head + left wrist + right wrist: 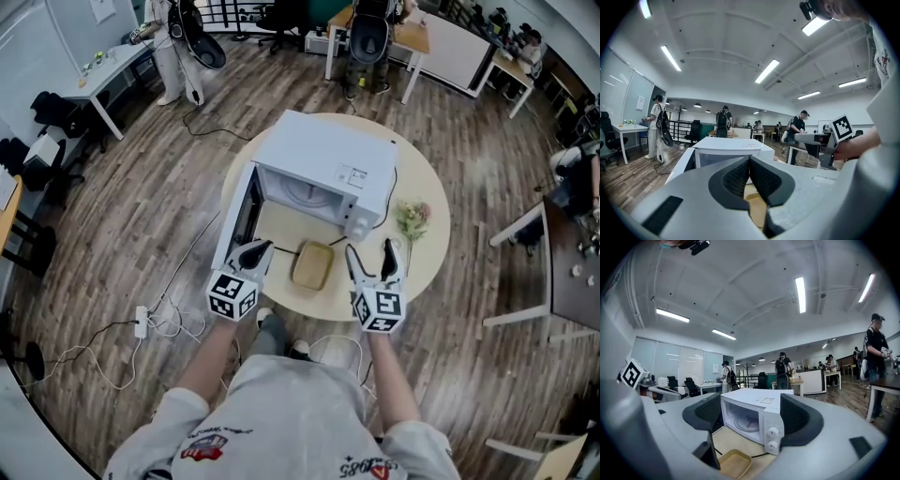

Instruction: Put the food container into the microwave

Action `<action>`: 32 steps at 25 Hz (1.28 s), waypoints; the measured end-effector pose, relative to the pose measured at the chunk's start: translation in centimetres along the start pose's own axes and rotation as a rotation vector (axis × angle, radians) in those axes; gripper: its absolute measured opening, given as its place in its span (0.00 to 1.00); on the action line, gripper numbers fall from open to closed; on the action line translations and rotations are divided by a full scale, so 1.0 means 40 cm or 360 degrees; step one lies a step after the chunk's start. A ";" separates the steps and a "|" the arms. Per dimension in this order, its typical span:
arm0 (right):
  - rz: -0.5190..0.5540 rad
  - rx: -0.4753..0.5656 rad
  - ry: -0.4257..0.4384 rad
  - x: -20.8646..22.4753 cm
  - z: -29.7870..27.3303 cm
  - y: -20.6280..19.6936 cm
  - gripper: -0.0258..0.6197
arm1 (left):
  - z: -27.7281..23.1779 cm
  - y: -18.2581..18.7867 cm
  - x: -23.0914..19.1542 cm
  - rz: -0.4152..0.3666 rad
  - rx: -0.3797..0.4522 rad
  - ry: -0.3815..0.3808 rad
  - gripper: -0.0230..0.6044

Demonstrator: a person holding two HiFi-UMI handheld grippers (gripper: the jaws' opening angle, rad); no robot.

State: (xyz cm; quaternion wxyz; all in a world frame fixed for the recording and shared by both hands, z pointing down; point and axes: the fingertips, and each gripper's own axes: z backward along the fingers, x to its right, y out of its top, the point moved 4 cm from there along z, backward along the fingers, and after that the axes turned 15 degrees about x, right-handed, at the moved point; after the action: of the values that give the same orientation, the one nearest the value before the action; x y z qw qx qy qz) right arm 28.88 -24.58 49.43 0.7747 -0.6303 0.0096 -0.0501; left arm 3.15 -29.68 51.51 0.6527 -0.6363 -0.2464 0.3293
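Clenched on nothing, the left hand-held gripper (251, 251) hides most of the shallow, tan, round-cornered food container (312, 265) in its own view, which lies on the round desk (427, 253) before the open white microwave (323, 169), beside the released right hand-held gripper (370, 249).

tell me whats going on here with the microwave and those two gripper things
A person stands at a round table with a gripper in each hand. The white microwave has its door swung open to the left. The tan food container lies on the table just in front of the opening, and neither gripper touches it. The left gripper hovers by the door, jaws together and empty. The right gripper hovers right of the container, jaws apart.
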 end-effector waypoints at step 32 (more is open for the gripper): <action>0.0304 -0.0821 0.0783 -0.271 -0.002 -0.439 0.61 | 0.051 -0.122 -0.168 0.0000 -0.0139 0.0182 0.04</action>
State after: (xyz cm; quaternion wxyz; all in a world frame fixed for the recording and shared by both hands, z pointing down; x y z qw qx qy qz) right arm 16.94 -27.20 66.05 0.5659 -0.7704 0.2665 -0.1236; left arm -2.25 -33.17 57.15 0.6374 -0.6818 -0.2229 0.2813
